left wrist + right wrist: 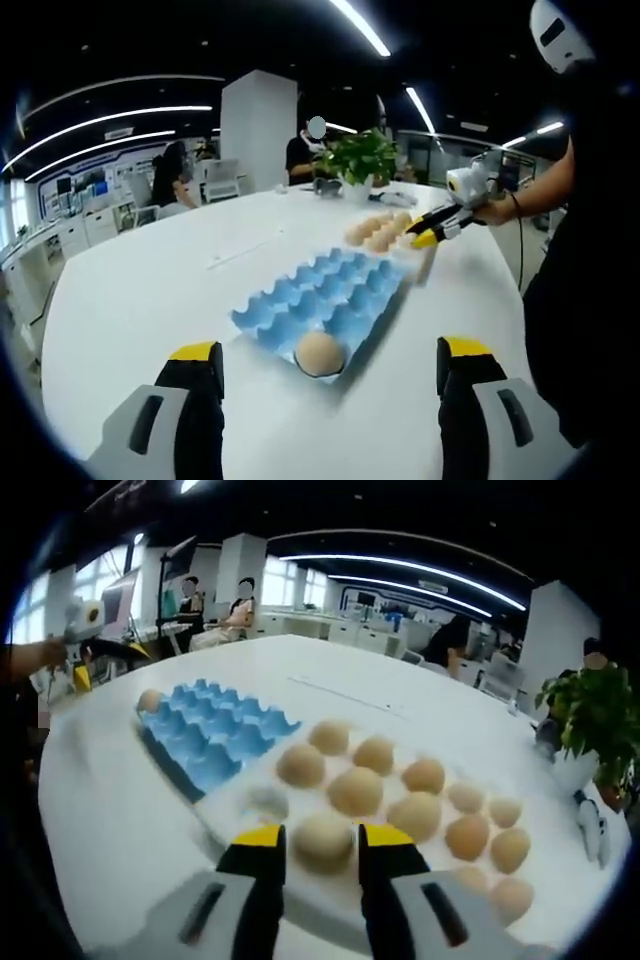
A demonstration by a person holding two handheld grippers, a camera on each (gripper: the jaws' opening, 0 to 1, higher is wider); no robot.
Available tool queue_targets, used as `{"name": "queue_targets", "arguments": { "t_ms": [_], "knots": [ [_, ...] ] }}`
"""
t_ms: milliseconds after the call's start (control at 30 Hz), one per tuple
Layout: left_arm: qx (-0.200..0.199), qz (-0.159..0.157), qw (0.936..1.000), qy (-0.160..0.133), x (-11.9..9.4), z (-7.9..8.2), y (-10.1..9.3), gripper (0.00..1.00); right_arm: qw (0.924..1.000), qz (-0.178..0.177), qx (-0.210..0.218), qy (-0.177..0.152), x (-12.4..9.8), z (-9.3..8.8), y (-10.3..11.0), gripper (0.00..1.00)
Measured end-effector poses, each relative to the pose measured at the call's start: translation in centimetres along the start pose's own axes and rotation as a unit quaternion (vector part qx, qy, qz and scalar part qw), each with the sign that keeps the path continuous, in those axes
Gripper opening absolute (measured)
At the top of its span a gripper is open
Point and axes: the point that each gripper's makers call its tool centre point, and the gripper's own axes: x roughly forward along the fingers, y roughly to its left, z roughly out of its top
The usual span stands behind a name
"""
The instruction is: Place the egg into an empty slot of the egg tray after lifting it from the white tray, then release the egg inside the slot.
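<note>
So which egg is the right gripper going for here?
The egg at the near edge of the white tray, sitting between the right gripper jaws. The other eggs lie farther back, and one already sits in the blue egg tray.

Tan egg (322, 836) on white tray (232, 825) w/ other eggs, blue egg tray (325, 297) beside it, one egg (319, 353) in corner slot

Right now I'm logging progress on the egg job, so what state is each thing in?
blue egg tray: one egg in a near corner slot, other slots empty.
white tray: many eggs in it.
right gripper: fingers either side of an egg.
left gripper: open, holding nothing.
</note>
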Motion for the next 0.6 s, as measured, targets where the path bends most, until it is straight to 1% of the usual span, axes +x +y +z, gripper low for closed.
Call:
{"name": "queue_targets", "arguments": {
  "t_ms": [200, 367, 400, 500, 533, 600],
  "knots": [
    [0.002, 0.001, 1.0, 0.0, -0.12, 0.13, 0.04, 0.88, 0.9999, 0.007, 0.008, 0.005, 0.14, 0.0, -0.19, 0.26],
    [0.0, 0.004, 1.0, -0.003, -0.31, 0.25, 0.3, 0.87, 0.9994, 0.021, -0.019, 0.021, 0.21, -0.13, 0.04, 0.26],
    [0.0, 0.004, 1.0, -0.003, -0.33, 0.26, 0.32, 0.87, 0.9988, 0.025, -0.032, 0.029, 0.3, -0.16, 0.1, 0.26],
    [0.0, 0.004, 1.0, -0.003, -0.33, 0.23, 0.38, 0.87, 0.9982, 0.028, -0.04, 0.036, 0.56, -0.19, 0.09, 0.26],
    [0.0, 0.003, 1.0, -0.003, -0.32, 0.21, 0.4, 0.87, 0.9974, 0.03, -0.053, 0.038, 0.6, -0.23, 0.17, 0.26],
    [0.0, 0.004, 1.0, -0.003, -0.27, 0.23, 0.46, 0.87, 0.9976, 0.031, -0.038, 0.049, 0.62, -0.19, 0.08, 0.26]
  ]
}}
